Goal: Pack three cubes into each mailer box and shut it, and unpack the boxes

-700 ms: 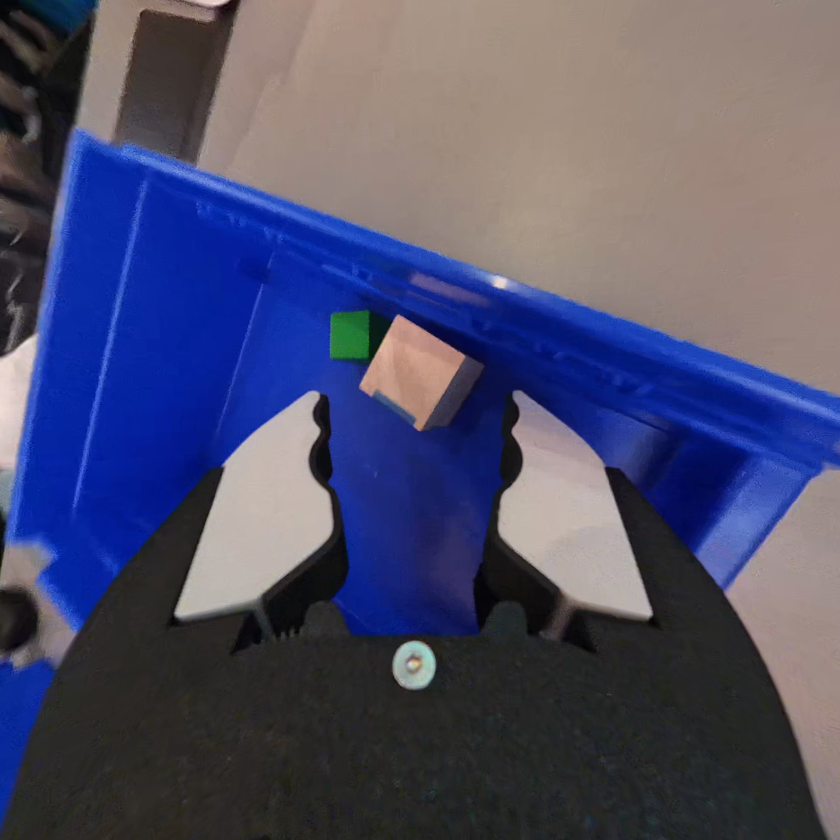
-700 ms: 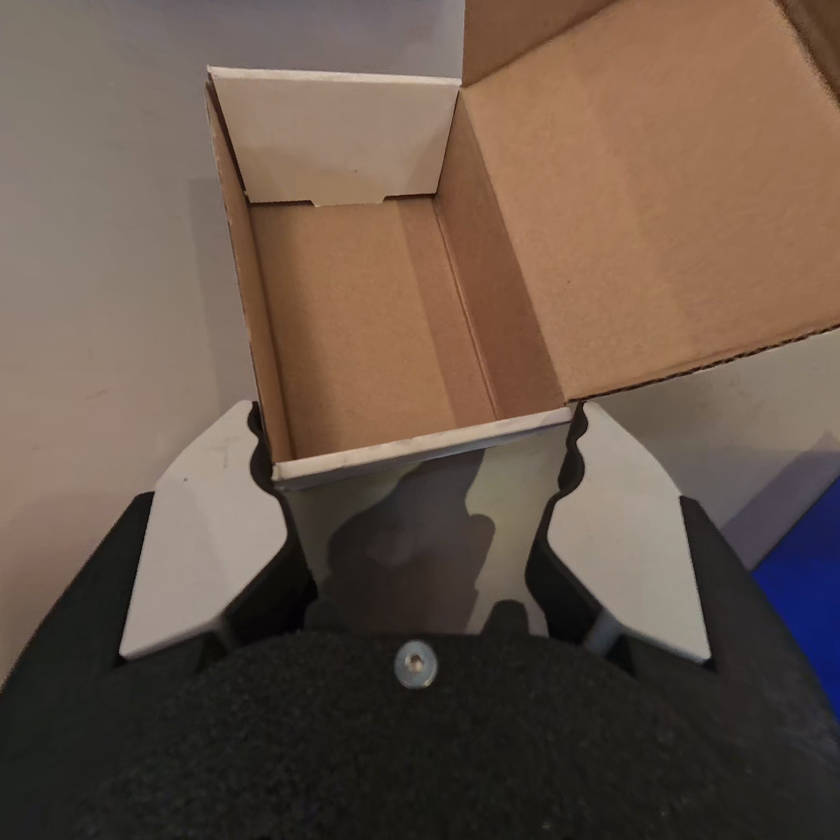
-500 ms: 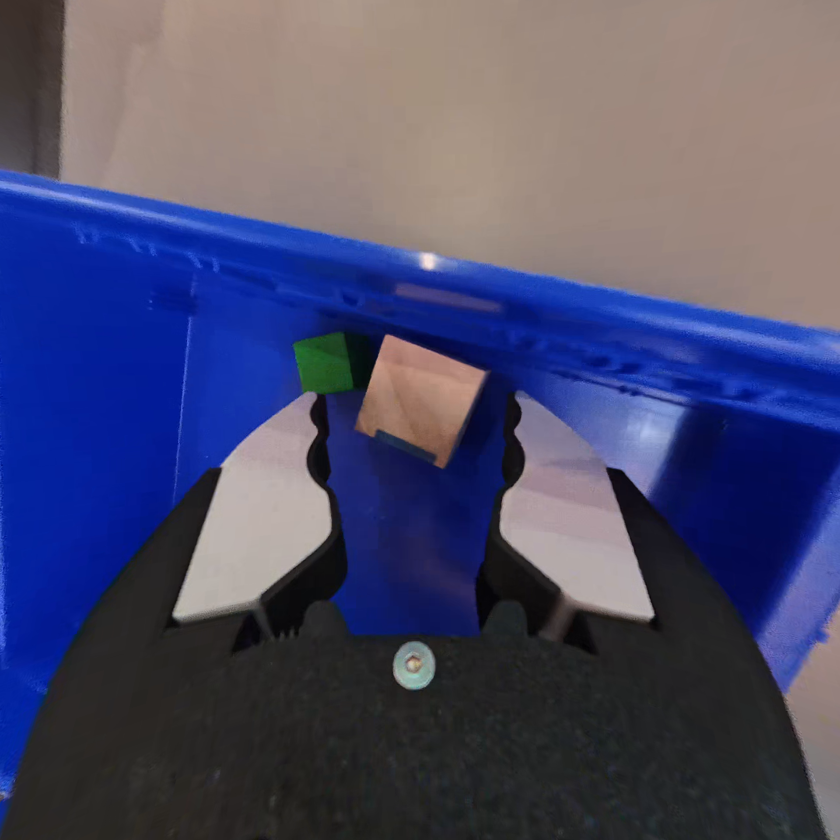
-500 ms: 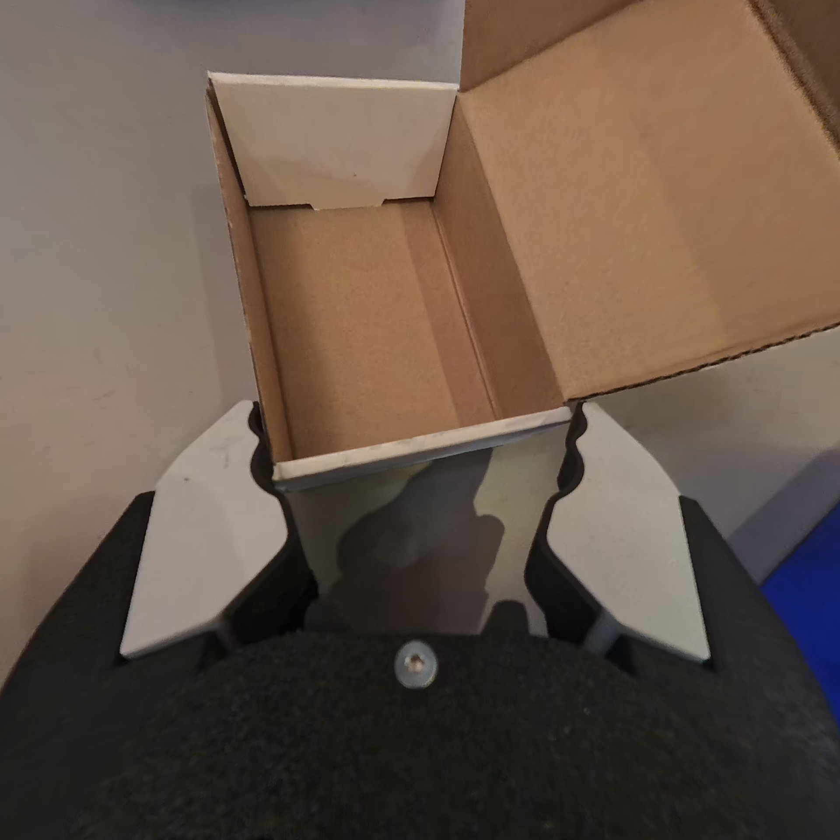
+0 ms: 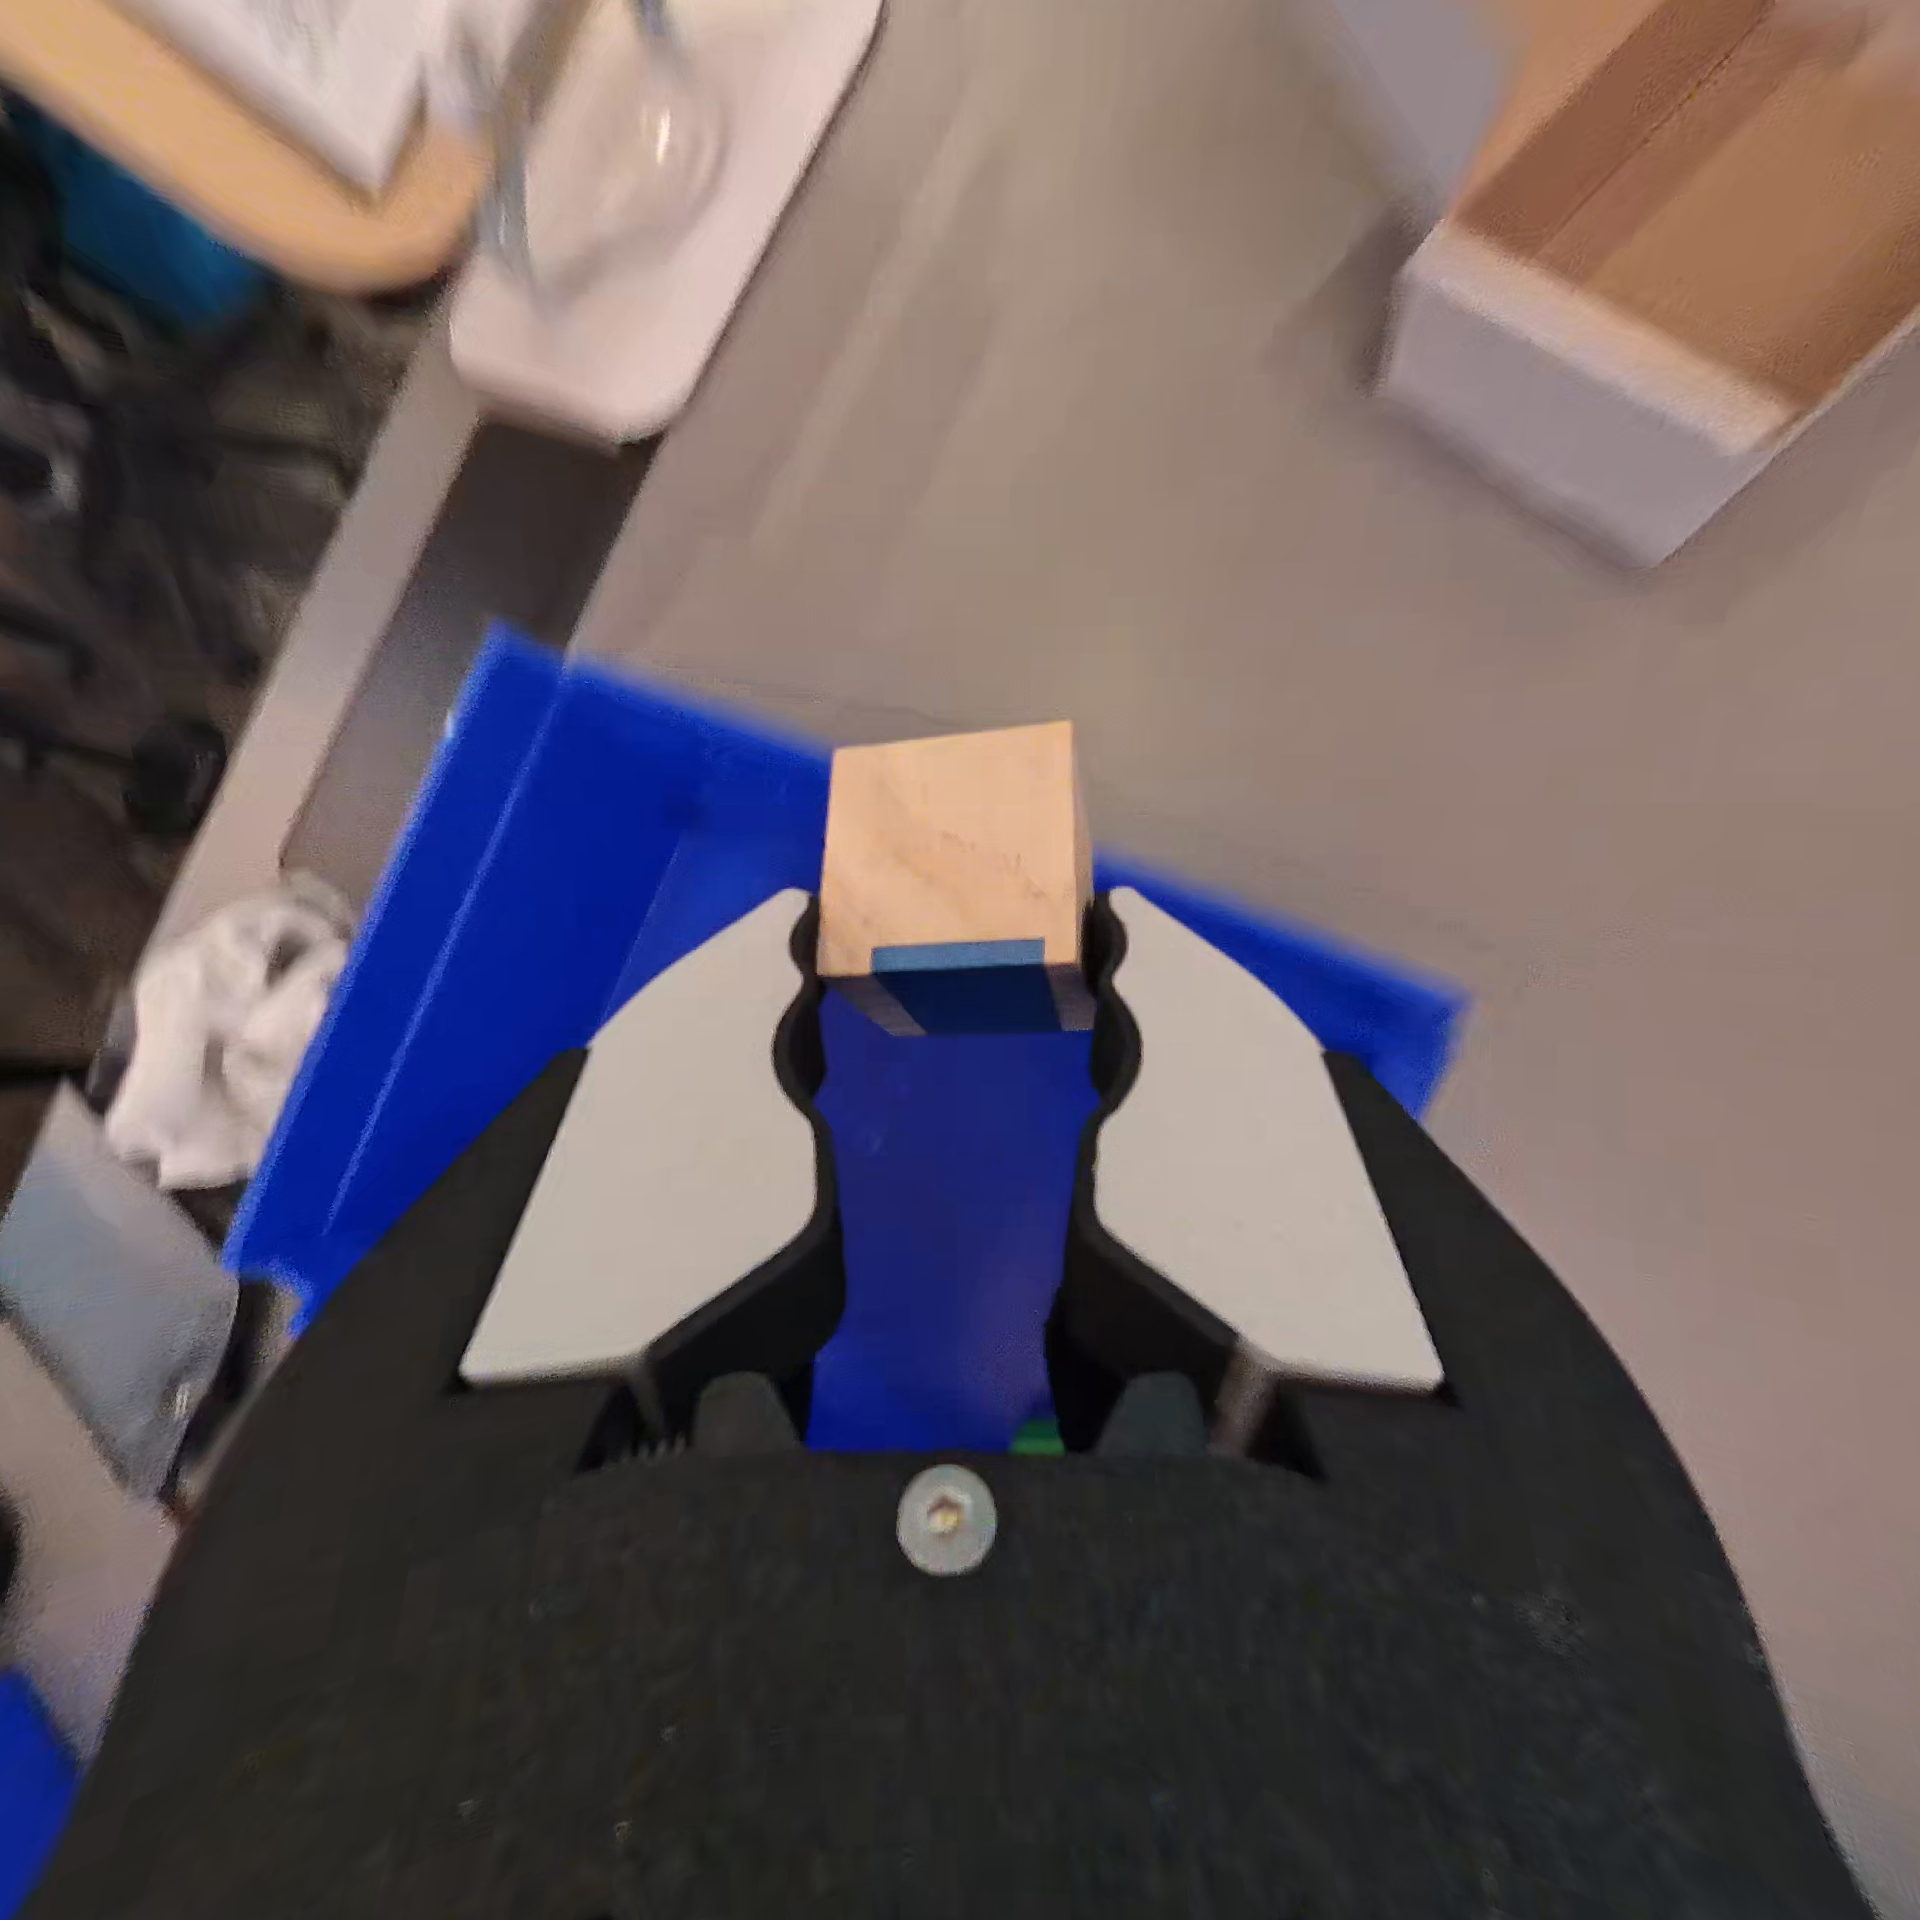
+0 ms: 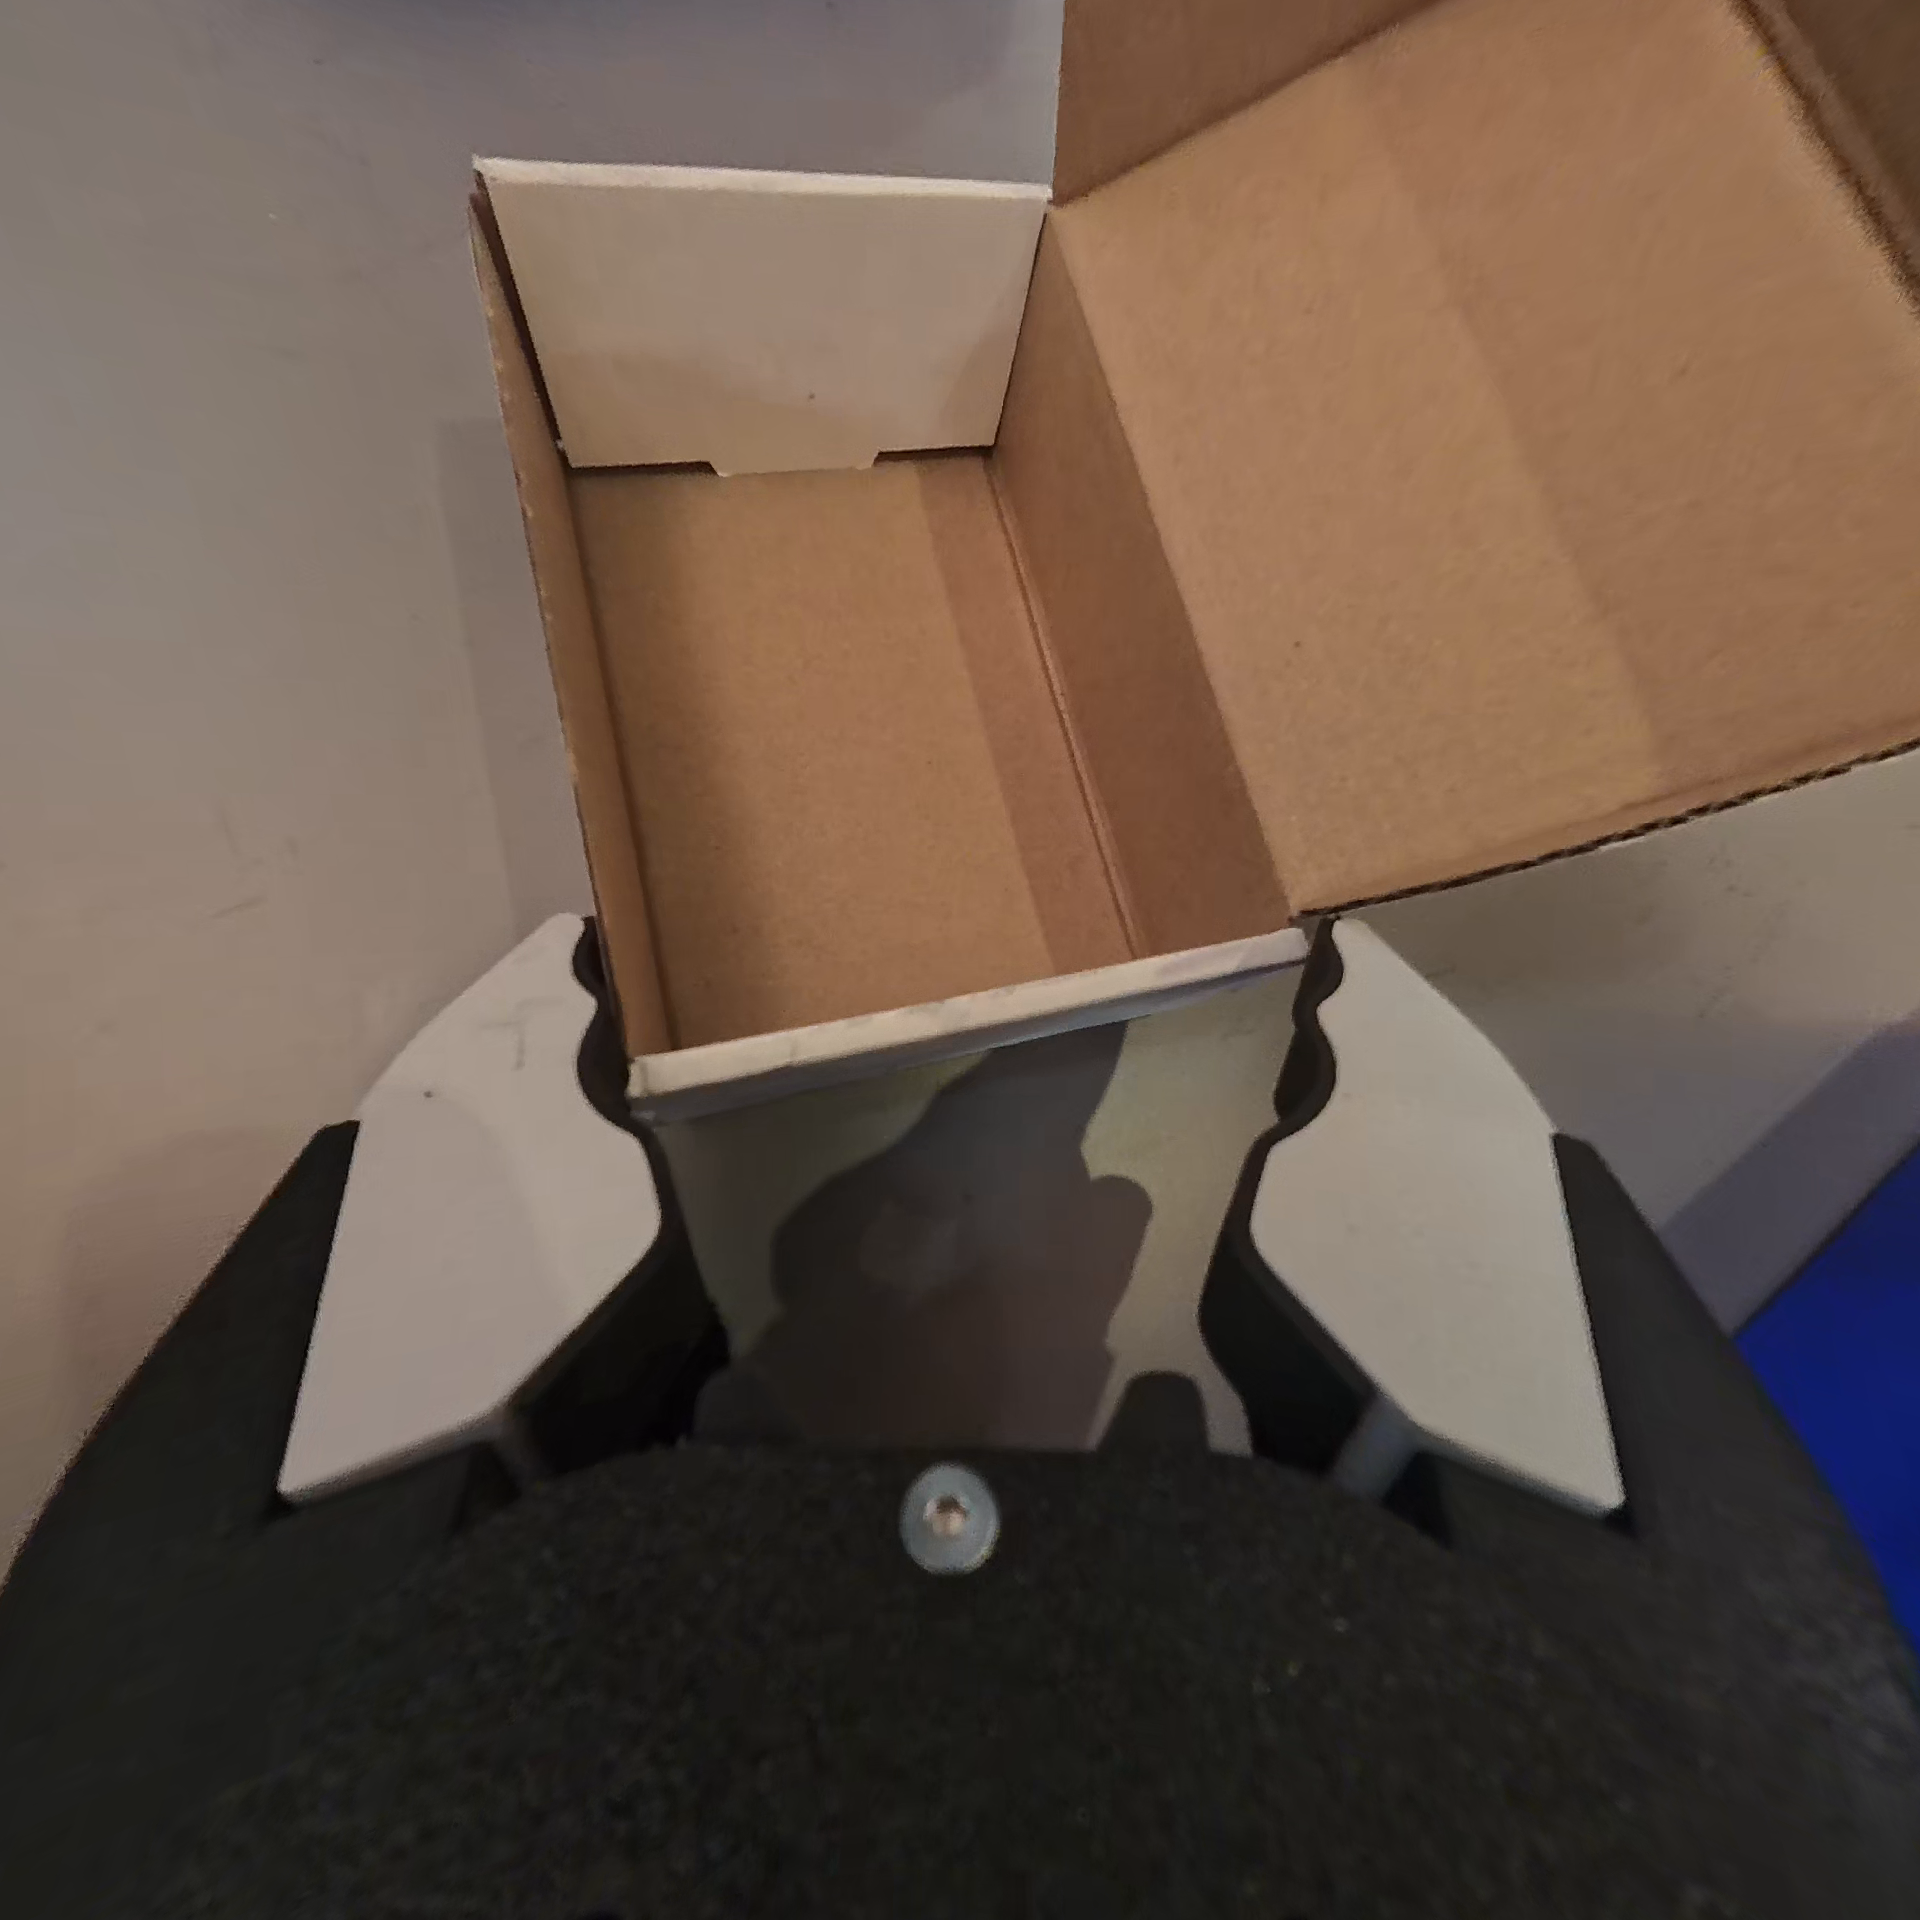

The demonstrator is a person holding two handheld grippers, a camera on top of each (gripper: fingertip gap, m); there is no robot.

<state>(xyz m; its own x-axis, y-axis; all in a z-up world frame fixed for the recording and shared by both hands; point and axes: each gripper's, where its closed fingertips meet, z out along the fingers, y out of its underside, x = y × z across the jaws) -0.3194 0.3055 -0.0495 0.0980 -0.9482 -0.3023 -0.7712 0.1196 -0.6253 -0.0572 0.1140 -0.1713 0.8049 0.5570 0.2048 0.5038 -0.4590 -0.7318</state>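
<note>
My left gripper (image 5: pixel 951 935) is shut on a light wooden cube (image 5: pixel 951 831) with a blue underside and holds it above the blue bin (image 5: pixel 582 831). A sliver of a green cube (image 5: pixel 1034 1439) shows in the bin between my fingers. My right gripper (image 6: pixel 951 987) grips the near end of an open, empty mailer box (image 6: pixel 831 675), one finger on each side wall. The box's lid (image 6: pixel 1455 468) stands open to the right. The box also shows blurred at the far right of the left wrist view (image 5: pixel 1621 343).
A white tray with a clear glass object (image 5: pixel 644 208) stands at the table's far left. A crumpled white cloth (image 5: pixel 229 1039) lies left of the bin, off the table's edge. A corner of the blue bin (image 6: pixel 1849 1351) shows right of the box. There is about 35 centimetres between the tips of the two grippers.
My left gripper has closed on the wooden cube and lifted it out of the bin; the green cube stays behind. The right gripper and the box have not moved.
</note>
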